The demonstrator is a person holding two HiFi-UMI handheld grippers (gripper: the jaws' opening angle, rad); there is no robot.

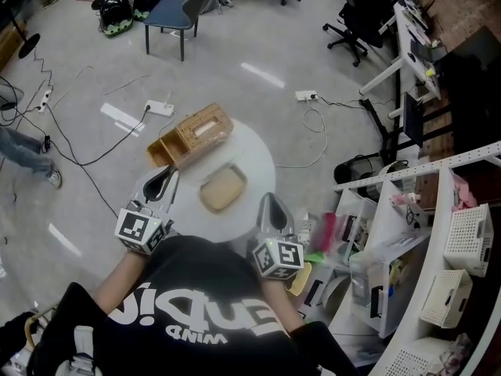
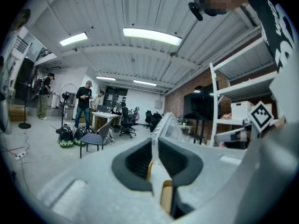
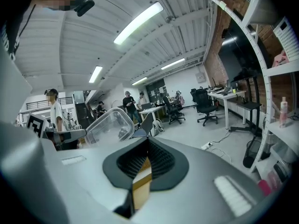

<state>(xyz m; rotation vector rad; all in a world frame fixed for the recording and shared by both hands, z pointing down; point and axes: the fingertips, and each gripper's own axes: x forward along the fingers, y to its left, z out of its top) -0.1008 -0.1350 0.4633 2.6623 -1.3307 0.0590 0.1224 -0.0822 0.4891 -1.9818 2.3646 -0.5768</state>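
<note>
In the head view a round white table (image 1: 261, 157) stands just ahead of me. On it lie a woven tan box (image 1: 196, 134) with an open flap and a clear container (image 1: 222, 188) with a tan inside. My left gripper (image 1: 165, 174) hovers at the table's near left edge, jaws together and holding nothing. My right gripper (image 1: 268, 200) points at the near right edge, also shut and empty. The left gripper (image 2: 154, 143) looks level across the room, with the clear container (image 2: 168, 126) just beyond its tips. Past the right gripper (image 3: 145, 144), the container (image 3: 109, 124) sits a little left.
A blue chair (image 1: 177, 12) and helmets (image 1: 117, 11) stand at the far left. Power strips (image 1: 160, 108) and cables lie on the floor. White shelving with baskets (image 1: 442, 276) crowds the right side, with desks and office chairs (image 1: 354, 23) behind. People stand far off (image 2: 84, 101).
</note>
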